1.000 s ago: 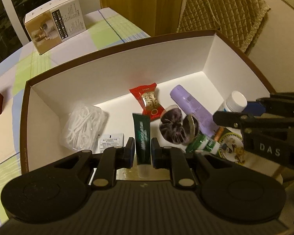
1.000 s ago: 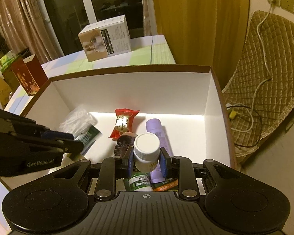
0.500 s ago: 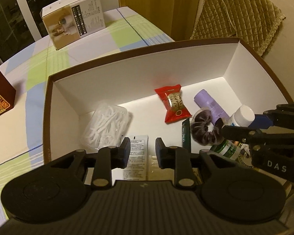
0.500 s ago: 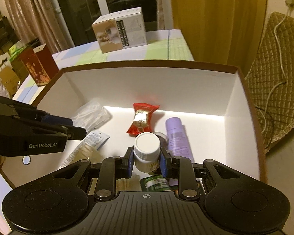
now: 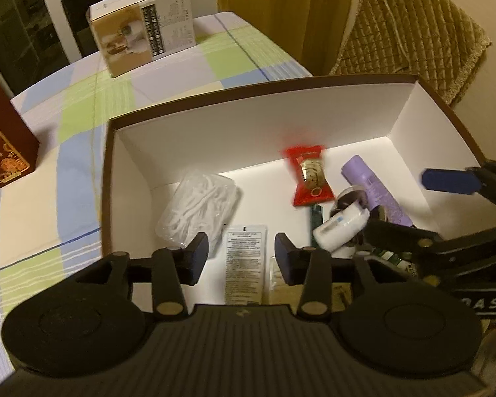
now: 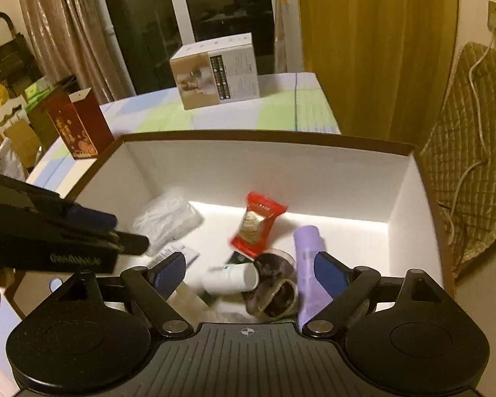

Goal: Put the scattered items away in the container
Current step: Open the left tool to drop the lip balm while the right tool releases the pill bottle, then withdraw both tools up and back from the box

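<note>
Checked cloth in green, blue and cream covers the table [image 5: 66,178], which carries a brown-rimmed white box [image 5: 248,132] near its right edge. Left gripper [image 5: 241,254] hovers over the box's near wall, tilted down into it, jaws apart and empty. Right gripper [image 6: 249,273] hovers over the near right corner of the box, also tilted down, jaws wide apart with nothing between them. Below it a white bottle [image 6: 231,276] lies on its side on the box floor, touching a dark scrunchie [image 6: 274,292]. A lilac bottle [image 6: 309,264] lies just beside the scrunchie, toward the right wall. A red sachet [image 5: 309,175] rests near the far wall, a clear bag [image 5: 198,208] of white pieces toward the left wall, and a printed packet [image 5: 244,261] at the near wall; its print is too small to read. Lettering "DAS" shows on the right gripper in the left wrist view. A picture carton [image 6: 216,71] stands at the table's far edge, and a dark red carton [image 6: 79,124] at its left edge.
</note>
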Tool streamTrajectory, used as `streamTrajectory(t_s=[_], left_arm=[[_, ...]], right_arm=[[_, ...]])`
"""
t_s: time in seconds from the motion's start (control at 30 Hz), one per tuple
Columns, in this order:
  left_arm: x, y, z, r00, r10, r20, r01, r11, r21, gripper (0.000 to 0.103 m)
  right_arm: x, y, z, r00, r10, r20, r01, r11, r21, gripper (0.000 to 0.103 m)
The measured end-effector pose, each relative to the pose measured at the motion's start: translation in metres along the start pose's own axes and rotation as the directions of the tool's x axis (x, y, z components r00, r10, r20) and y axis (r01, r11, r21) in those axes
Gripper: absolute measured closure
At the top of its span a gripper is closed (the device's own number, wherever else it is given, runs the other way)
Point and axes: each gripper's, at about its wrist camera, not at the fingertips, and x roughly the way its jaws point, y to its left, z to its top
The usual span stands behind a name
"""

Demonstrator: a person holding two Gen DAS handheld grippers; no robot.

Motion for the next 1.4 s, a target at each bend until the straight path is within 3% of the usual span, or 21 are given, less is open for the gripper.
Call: streamTrajectory(t_s=[0.27, 0.57, 0.93, 1.4], left_arm=[[-0.008, -0.001, -0.004, 1.0, 0.005, -0.01, -0.005, 1.0, -0.015, 0.044], [-0.023, -0.014, -0.011, 1.0, 0.029, -0.01, -0.029, 1.0, 0.01, 0.028], [-0.06, -0.03, -0.02, 0.996, 0.061, 0.06, -0.064, 0.997, 0.045, 0.013], [-0.107, -0.024, -0.044, 0.989, 0.091, 0.118, -0.084, 0.995, -0.059, 0.003]], right_arm=[[-0.009, -0.002, -0.008, 0.994, -0.032, -0.105, 0.032, 0.999, -0.004, 0.013], [-0.018, -0.01, -0.014, 0.989, -0.055, -0.135, 0.069, 0.992, 0.102, 0.013], [-0.044, 0.002, -0.017, 0.994, -0.082, -0.074, 0.084, 0.996, 0.035, 0.013], [-0.077, 0.023, -0.027, 0.993, -0.115, -0.008, 0.115, 0.993, 0.034, 0.012]])
